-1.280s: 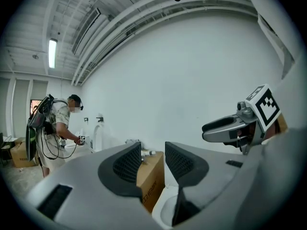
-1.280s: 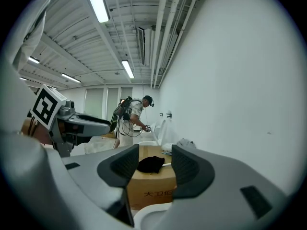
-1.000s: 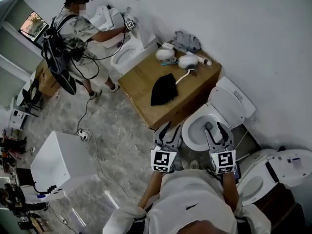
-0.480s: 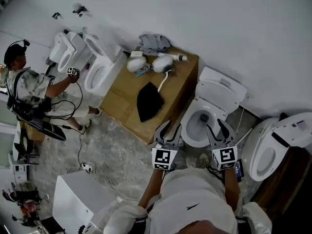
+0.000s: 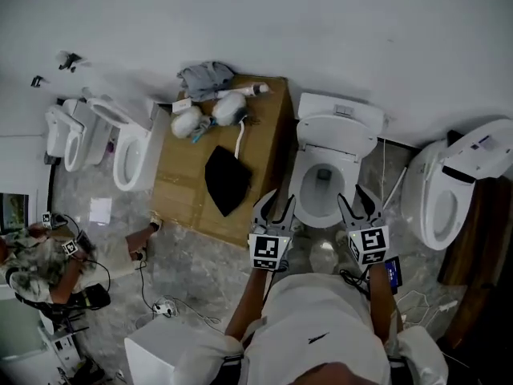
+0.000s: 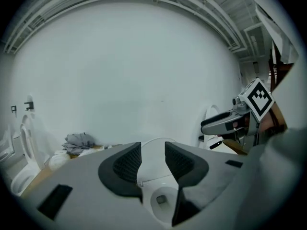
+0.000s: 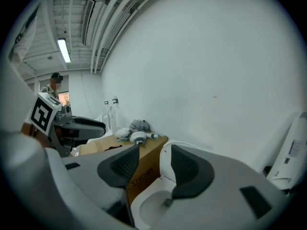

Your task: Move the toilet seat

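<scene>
Head view: the left gripper point(image 5: 274, 207) and right gripper point(image 5: 357, 203) hang at frame centre over the near rim of the toilet point(image 5: 300, 199). The toilet seat point(image 5: 337, 137) stands raised against the tank, well apart from both. A cardboard box point(image 5: 180, 191) sits left of the toilet, with a black cloth point(image 5: 226, 179) on it.

Left gripper view: the left gripper point(image 6: 152, 157) has its jaws slightly apart with nothing between them. The raised toilet seat point(image 6: 154, 150) shows beyond the gap.

Right gripper view: the right gripper point(image 7: 151, 164) has its jaws slightly apart and empty. The toilet seat point(image 7: 165, 159) and the cardboard box point(image 7: 146, 164) lie beyond.
</scene>
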